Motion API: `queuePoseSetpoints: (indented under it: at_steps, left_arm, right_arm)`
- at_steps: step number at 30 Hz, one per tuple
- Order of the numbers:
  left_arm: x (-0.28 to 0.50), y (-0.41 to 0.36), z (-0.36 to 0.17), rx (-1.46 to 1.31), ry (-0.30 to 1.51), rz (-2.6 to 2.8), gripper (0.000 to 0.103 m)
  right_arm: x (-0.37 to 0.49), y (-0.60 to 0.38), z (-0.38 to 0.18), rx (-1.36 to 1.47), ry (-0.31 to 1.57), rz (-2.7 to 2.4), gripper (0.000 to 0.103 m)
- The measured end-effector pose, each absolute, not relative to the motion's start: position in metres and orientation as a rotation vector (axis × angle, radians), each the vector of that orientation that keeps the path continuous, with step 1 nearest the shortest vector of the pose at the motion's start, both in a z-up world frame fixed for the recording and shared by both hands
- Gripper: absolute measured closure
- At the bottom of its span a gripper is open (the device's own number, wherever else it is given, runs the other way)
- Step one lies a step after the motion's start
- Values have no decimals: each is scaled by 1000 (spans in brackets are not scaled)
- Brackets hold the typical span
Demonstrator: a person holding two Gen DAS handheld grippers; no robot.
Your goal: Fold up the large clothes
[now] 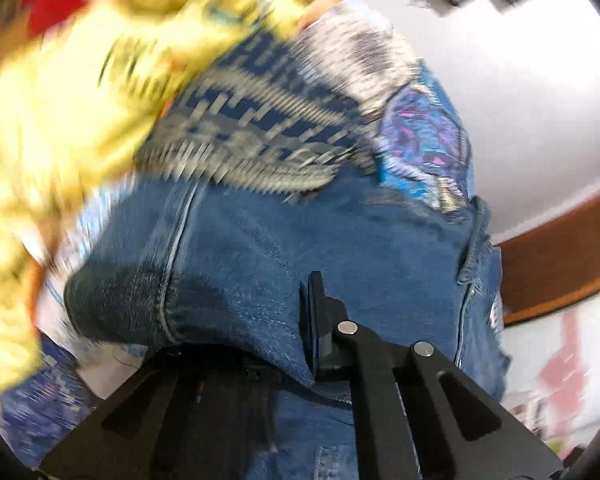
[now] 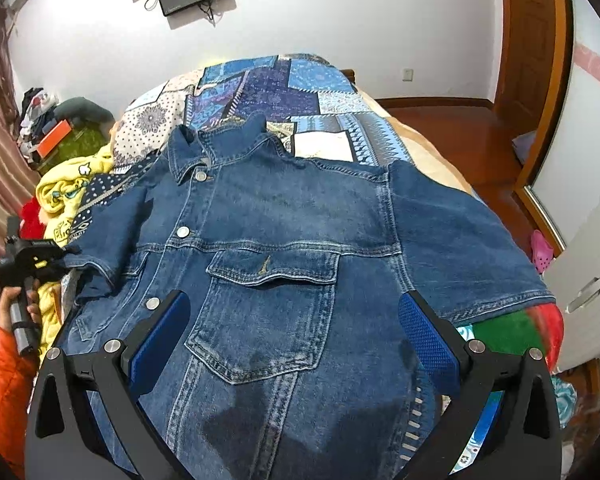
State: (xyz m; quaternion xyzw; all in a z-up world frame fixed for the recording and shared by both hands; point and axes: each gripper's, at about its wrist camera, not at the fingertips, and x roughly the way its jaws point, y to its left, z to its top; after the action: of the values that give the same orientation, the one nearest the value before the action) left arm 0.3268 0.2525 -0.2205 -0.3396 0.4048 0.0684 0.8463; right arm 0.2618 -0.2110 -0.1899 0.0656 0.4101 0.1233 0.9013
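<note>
A blue denim jacket [image 2: 284,224] lies front up on the bed, collar at the far end, chest pocket in the middle. My right gripper [image 2: 296,328] is open, its blue pads either side of the pocket, just above the cloth. My left gripper [image 1: 312,320] is shut on the jacket's left sleeve [image 1: 260,248] and holds it lifted; the left wrist view is blurred. The left gripper also shows in the right wrist view [image 2: 32,260] at the jacket's left sleeve edge.
A blue patchwork bedspread [image 2: 284,84] covers the bed. A yellow garment [image 2: 68,188] and red cloth lie left of the jacket. A green and red cloth [image 2: 512,328] lies at the right. A wooden door frame [image 2: 540,60] and white cabinet stand right.
</note>
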Motion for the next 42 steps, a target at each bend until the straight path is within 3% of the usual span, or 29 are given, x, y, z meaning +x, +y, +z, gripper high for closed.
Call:
queuePoseSetpoints:
  at_steps: [8, 13, 19, 27, 29, 34, 36, 42]
  left_arm:
    - [336, 162, -96, -461, 672, -46, 99]
    - [362, 87, -63, -384, 654, -194, 99]
    - [388, -14, -97, -260, 775, -308, 99]
    - [396, -120, -204, 44, 1089, -335, 99]
    - [388, -138, -216, 166, 1100, -313, 95]
    - [366, -167, -223, 296, 1075, -380, 50]
    - [357, -177, -220, 307, 1055, -405, 41]
    - [349, -175, -202, 256, 1034, -444, 41]
  right_arm:
    - [256, -236, -186, 187, 820, 230, 0]
    - [248, -254, -183, 216, 801, 206, 0]
    - [241, -279, -183, 246, 796, 171, 0]
    - [236, -302, -189, 258, 808, 126, 0]
    - [236, -307, -192, 262, 814, 115, 0]
    - [240, -317, -200, 268, 838, 86, 0]
    - [241, -320, -202, 269, 841, 77, 0]
    - [241, -330, -205, 269, 847, 51, 0]
